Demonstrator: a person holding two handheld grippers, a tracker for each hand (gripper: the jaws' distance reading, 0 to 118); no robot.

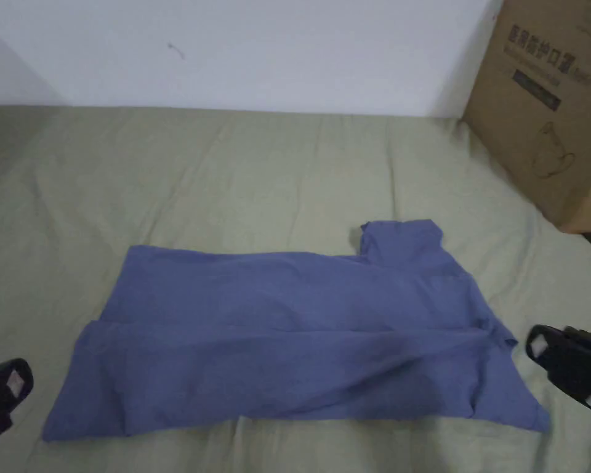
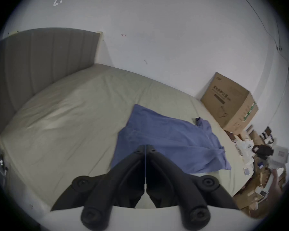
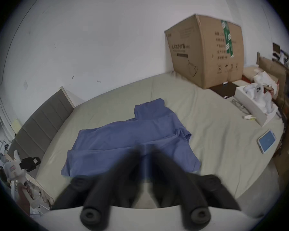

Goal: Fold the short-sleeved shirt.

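Note:
A blue short-sleeved shirt [image 1: 288, 332] lies flat on the green bed sheet [image 1: 226, 172], its near long side folded over onto the body and one sleeve [image 1: 405, 240] sticking out toward the wall. My left gripper [image 1: 8, 385] hovers just off the shirt's lower left corner. My right gripper [image 1: 543, 354] hangs beside the shirt's right edge. In the left gripper view the jaws of the left gripper [image 2: 145, 148] meet with nothing between them, above the shirt [image 2: 165, 134]. The right gripper [image 3: 145, 148] is blurred, its jaws together over the shirt [image 3: 132, 138].
A large cardboard box [image 1: 553, 111] stands on the bed's far right corner against the white wall. A grey headboard [image 2: 40, 68] closes the left end. A tablet [image 3: 267, 140] and an open white box [image 3: 257, 104] lie on the bed's right side.

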